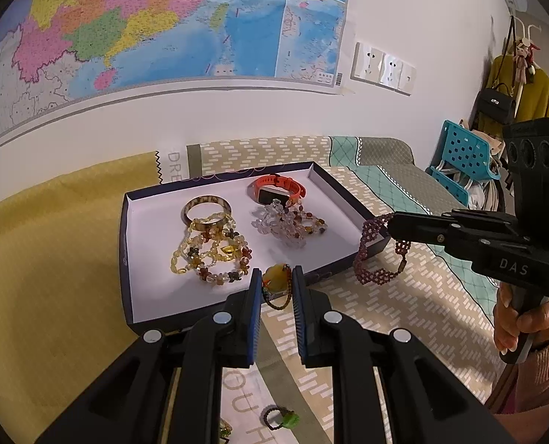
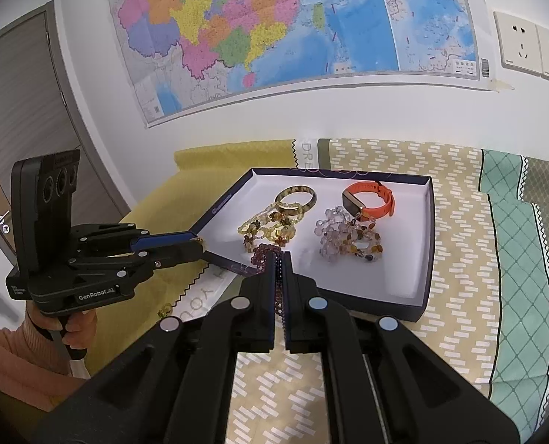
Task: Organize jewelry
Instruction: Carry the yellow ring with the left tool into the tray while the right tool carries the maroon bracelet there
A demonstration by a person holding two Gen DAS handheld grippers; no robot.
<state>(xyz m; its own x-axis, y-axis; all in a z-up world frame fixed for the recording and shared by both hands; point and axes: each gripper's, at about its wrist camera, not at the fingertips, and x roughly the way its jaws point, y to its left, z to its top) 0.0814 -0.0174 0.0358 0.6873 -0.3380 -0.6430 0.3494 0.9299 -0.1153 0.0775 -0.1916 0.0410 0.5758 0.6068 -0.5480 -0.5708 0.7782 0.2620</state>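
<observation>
A dark blue tray (image 1: pixel 125 259) with a white floor holds a brown bangle (image 1: pixel 207 210), yellow bead bracelets (image 1: pixel 207 253), an orange watch (image 1: pixel 280 188) and clear pink bead bracelets (image 1: pixel 287 225). My left gripper (image 1: pixel 276 277) hangs over the tray's near rim, shut on a yellow pendant (image 1: pixel 275 277) whose brown cord dangles below. My right gripper (image 2: pixel 280 259) is shut on a dark red bead bracelet (image 2: pixel 261 255), seen in the left wrist view as a dark red bead bracelet (image 1: pixel 370 255) drooping beside the tray's right corner. The tray (image 2: pixel 431 244) and my left gripper (image 2: pixel 200 244) also show in the right wrist view.
The tray lies on a patterned bedsheet (image 1: pixel 404 314) beside a yellow cloth (image 1: pixel 52 259). A small green bead ring (image 1: pixel 280 418) lies on the sheet near me. A wall map, sockets (image 1: pixel 383 68), a blue plastic stool (image 1: pixel 463 155) and a coat rack stand behind.
</observation>
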